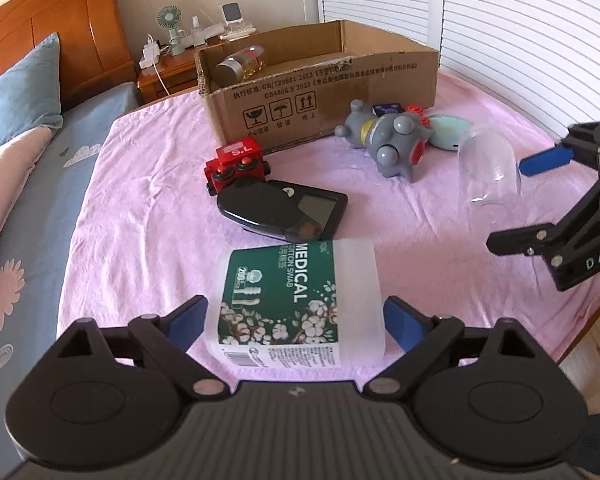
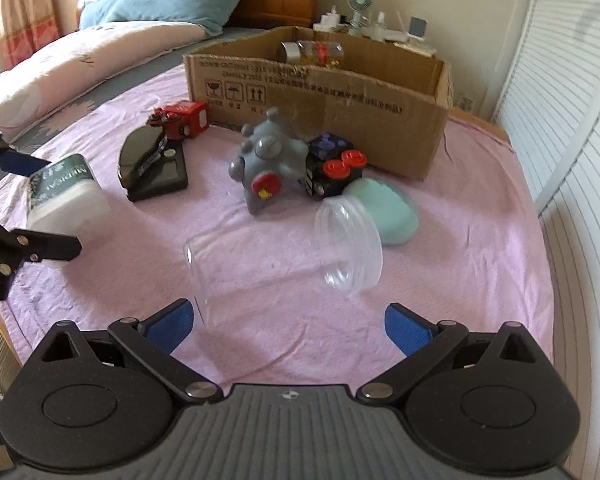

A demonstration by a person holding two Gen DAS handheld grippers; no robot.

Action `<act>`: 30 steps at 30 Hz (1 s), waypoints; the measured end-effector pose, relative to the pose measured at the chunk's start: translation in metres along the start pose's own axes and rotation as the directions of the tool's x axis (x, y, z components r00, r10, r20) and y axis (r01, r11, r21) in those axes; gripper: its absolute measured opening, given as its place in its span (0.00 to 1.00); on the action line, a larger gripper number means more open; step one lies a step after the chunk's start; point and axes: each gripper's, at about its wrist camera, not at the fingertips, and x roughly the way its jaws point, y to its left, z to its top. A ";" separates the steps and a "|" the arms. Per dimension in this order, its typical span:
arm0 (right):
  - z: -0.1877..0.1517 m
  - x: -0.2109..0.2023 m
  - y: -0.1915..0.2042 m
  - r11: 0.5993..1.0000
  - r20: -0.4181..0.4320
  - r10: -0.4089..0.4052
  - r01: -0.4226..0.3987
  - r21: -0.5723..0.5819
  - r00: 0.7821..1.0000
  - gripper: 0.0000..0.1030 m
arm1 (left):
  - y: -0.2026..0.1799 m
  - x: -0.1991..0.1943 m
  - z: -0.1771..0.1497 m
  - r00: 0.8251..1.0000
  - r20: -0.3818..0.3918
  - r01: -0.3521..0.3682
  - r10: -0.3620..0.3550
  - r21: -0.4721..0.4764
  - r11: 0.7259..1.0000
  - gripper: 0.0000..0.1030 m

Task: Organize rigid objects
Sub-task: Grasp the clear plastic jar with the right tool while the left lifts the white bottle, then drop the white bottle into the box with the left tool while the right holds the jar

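Observation:
A white cotton swab tub with a green label (image 1: 296,300) lies on the pink cloth between the open fingers of my left gripper (image 1: 296,324); the pads are not touching it. It also shows in the right wrist view (image 2: 66,196). A clear plastic jar (image 2: 284,252) lies on its side just ahead of my open right gripper (image 2: 288,326); it also shows in the left wrist view (image 1: 490,176). A cardboard box (image 1: 320,92) at the back holds a glass jar with a metal lid (image 1: 240,66).
On the cloth lie a red toy block (image 1: 238,164), a black flat device (image 1: 284,208), a grey horned toy (image 1: 392,140), a black cube with red knobs (image 2: 332,164) and a mint pouch (image 2: 384,212). A bed is left, a louvred door right.

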 end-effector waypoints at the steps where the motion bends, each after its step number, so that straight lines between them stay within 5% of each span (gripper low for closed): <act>1: 0.002 -0.001 -0.001 1.000 0.006 0.004 -0.004 -0.007 1.000 1.00 | 0.000 0.000 0.000 1.000 -0.005 0.001 -0.001 -0.003 1.000 0.91; 11: 0.024 0.009 -0.003 0.994 0.001 0.068 -0.067 -0.088 0.998 1.00 | 0.011 0.002 0.004 0.998 -0.025 0.055 -0.057 -0.093 0.994 0.90; 30: 0.038 0.009 0.003 0.994 -0.061 0.048 -0.053 -0.100 0.997 0.91 | 0.016 0.011 0.018 0.993 -0.073 0.087 -0.091 -0.067 0.994 0.80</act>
